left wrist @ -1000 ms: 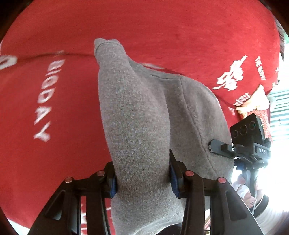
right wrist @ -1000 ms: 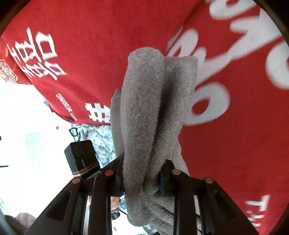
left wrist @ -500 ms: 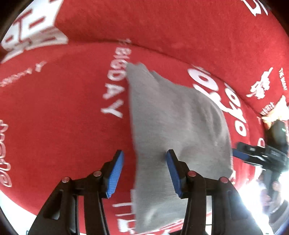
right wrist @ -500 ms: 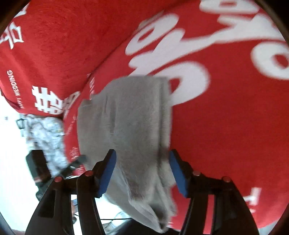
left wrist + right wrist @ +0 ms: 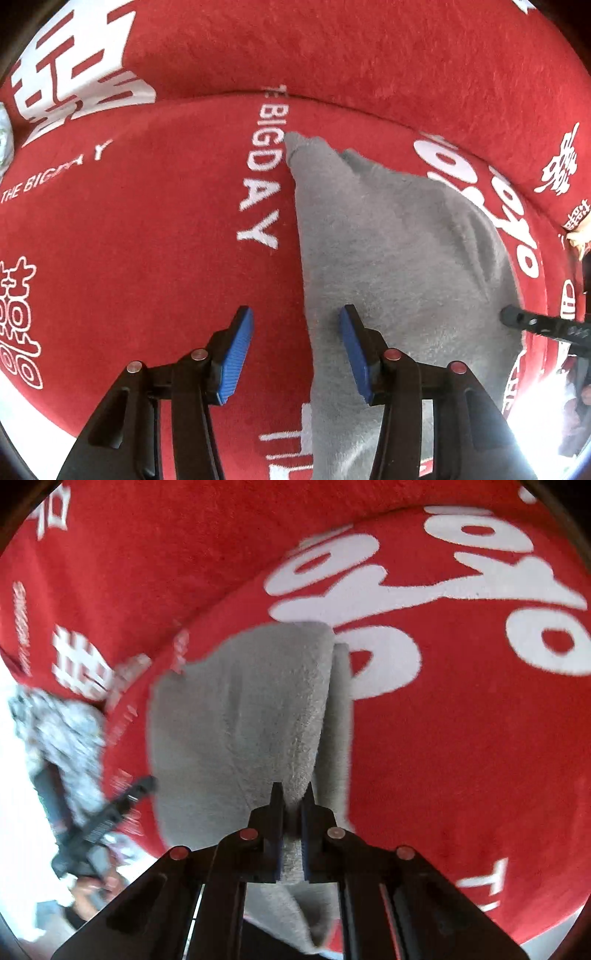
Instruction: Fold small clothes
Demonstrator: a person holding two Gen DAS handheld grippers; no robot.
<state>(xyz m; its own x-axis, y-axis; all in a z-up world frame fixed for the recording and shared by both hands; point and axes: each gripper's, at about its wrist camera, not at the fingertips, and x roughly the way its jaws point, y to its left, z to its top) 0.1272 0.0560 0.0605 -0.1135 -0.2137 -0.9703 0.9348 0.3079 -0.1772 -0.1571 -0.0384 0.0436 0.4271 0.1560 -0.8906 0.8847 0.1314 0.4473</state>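
Where a second ago both grippers held the grey garment (image 5: pixel 399 258) lifted off the red cover (image 5: pixel 147 240), it now lies spread flat on that cover, which looks like a sofa seat with white lettering. The left gripper (image 5: pixel 295 350) has let go: its blue fingers (image 5: pixel 236 354) stand moderately apart with nothing pinched, the garment's left edge running between them and under the right-hand finger. The right gripper (image 5: pixel 291 812) opened briefly half a second ago and has since clamped down again; its fingers are nearly together on a raised ridge of the grey cloth (image 5: pixel 258 720) just ahead of them. My reading is that the laying-out is done and the right side is taking a fresh pinch to begin a fold across.
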